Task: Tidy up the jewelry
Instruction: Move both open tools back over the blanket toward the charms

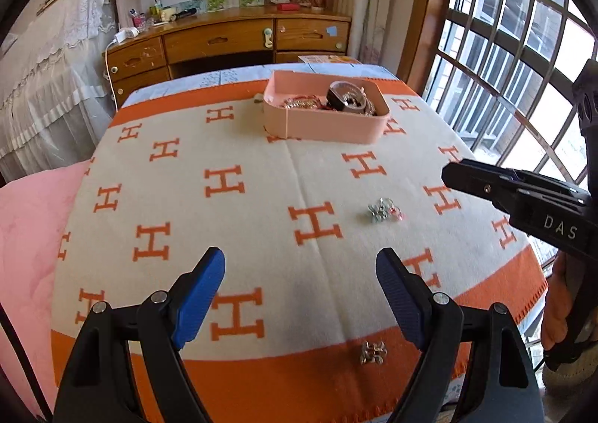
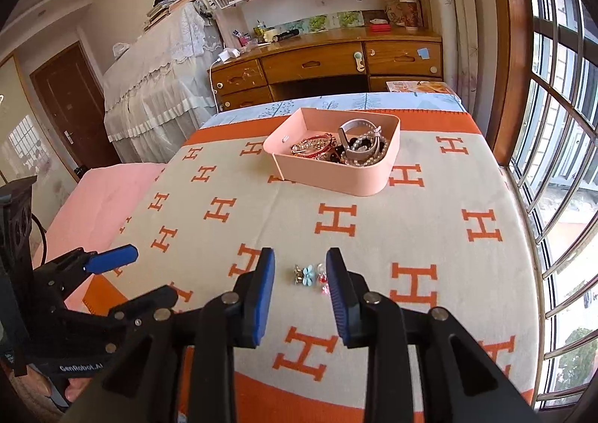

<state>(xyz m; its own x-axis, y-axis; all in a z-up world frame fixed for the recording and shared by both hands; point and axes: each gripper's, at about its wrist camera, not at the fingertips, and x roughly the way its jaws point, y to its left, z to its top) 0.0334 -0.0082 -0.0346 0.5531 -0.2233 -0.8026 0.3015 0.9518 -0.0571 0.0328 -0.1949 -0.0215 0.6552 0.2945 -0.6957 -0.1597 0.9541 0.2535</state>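
A pink box holding bracelets, pearl strands and a grey watch stands at the far side of the H-patterned blanket. A small cluster of earrings, silver, pale blue and pink, lies loose on the blanket. My right gripper hangs over it with its blue pads apart on either side, not touching it. A separate silver piece lies on the orange border beside the right pad of my left gripper, which is wide open with nothing in it.
A pink quilt lies to the left of the blanket. Behind the bed stands a wooden desk with drawers and shelves above. A barred window runs along the right edge. A hand holds the left gripper's handle.
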